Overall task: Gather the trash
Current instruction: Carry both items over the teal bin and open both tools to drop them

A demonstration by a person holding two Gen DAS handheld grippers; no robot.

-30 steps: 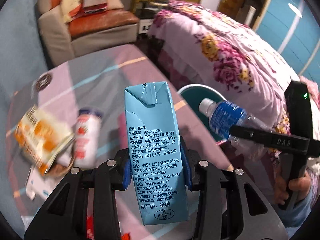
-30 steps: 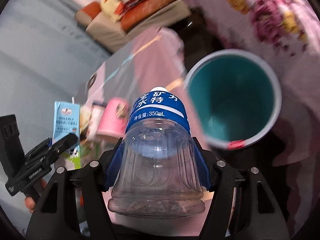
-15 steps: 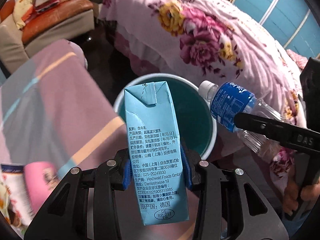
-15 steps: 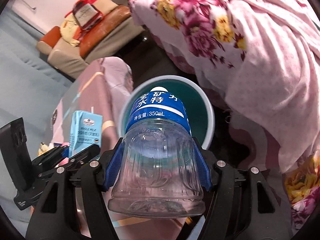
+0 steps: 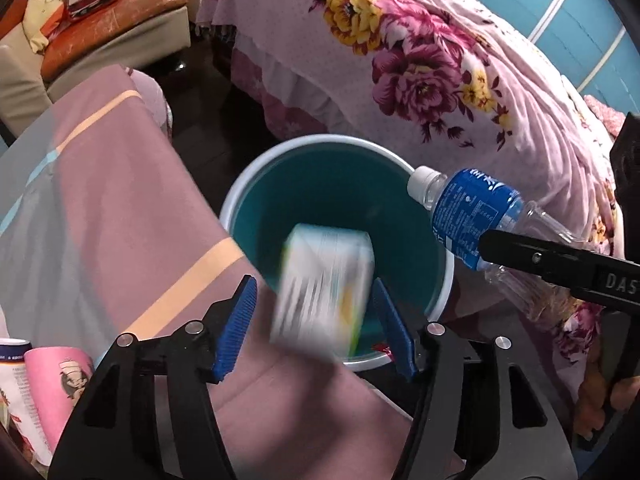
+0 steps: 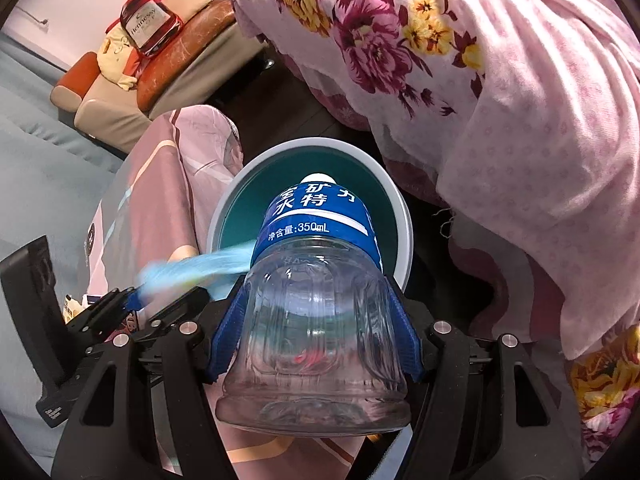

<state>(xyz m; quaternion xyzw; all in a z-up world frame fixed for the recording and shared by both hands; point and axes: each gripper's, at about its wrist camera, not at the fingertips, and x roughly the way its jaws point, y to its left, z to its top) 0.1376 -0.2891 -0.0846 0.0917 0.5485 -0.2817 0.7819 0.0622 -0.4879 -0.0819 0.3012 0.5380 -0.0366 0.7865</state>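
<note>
The left gripper (image 5: 314, 320) has just opened; the carton (image 5: 324, 292), blurred, drops free between its pads above the bin (image 5: 240, 196). The right gripper (image 6: 316, 334) clasps the bottle (image 6: 316, 280) over the bin, undropped. More trash (image 5: 48, 392) lies left of the bin.

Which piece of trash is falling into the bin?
The milk carton. It is blurred, loose between the open left claw. The water bottle sits gripped in the right claw.
</note>
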